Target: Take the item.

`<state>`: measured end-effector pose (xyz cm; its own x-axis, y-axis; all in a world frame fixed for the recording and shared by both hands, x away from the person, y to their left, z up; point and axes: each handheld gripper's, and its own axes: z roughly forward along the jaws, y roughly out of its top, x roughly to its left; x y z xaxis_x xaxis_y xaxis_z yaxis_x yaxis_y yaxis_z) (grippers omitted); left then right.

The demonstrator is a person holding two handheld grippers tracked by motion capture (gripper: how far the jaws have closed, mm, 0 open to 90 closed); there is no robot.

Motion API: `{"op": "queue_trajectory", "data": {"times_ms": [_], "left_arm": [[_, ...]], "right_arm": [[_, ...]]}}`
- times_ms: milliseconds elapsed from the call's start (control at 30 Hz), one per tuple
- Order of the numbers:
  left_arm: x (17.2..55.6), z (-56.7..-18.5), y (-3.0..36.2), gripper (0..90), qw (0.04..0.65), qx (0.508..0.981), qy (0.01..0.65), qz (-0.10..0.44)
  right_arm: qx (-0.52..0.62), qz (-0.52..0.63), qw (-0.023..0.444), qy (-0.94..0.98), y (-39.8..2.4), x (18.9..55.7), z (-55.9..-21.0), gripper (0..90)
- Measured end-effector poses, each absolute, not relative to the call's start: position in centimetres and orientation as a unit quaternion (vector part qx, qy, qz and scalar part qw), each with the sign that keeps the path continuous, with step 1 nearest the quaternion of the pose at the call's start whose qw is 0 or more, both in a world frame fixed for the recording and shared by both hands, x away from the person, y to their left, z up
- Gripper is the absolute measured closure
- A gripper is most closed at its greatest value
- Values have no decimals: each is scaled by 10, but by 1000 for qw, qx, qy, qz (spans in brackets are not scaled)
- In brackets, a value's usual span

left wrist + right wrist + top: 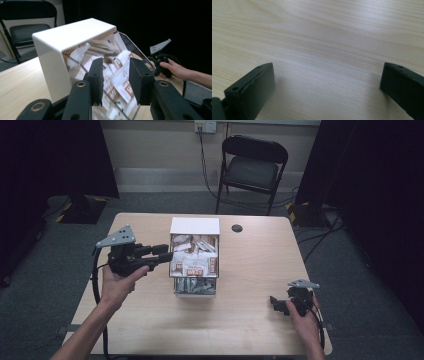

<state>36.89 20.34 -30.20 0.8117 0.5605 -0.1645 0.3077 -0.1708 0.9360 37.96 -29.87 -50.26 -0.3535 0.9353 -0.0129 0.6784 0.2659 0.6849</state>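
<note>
Your left hand-held gripper was raised off the tabletop, pointing level toward the right at the left side of the box. Your left hand gripped it from below, the forearm running in from the near left corner. In the left gripper view its jaws stood partly apart, framing the box's clear front and the packets behind it; nothing was clamped between them, and no pad pressed on the box.

The box stood in the middle of the tabletop, toward the far side, with a white top and clear walls, packed with brown-and-white packets.

Your right hand-held gripper lay low at the near right of the tabletop, well apart from the box, pointing left. Your right hand held it from the near side, wrist close to the edge. In the right gripper view its jaws stood wide apart over bare wood, with nothing between them.

A black chair stood beyond the far edge.
</note>
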Motion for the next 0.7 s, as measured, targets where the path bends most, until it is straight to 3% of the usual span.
{"op": "queue_trajectory", "data": {"times_ms": [167, 233, 700], "left_arm": [[375, -299, 187, 639, 580, 761, 281, 71], [378, -300, 177, 593, 569, 772, 277, 63], [395, -315, 156, 535, 546, 795, 263, 40]], "right_arm": [[526, 300, 214, 766, -299, 380, -503, 0], [526, 300, 214, 766, -299, 380, -503, 0], [526, 300, 214, 767, -299, 380, -503, 0]]}}
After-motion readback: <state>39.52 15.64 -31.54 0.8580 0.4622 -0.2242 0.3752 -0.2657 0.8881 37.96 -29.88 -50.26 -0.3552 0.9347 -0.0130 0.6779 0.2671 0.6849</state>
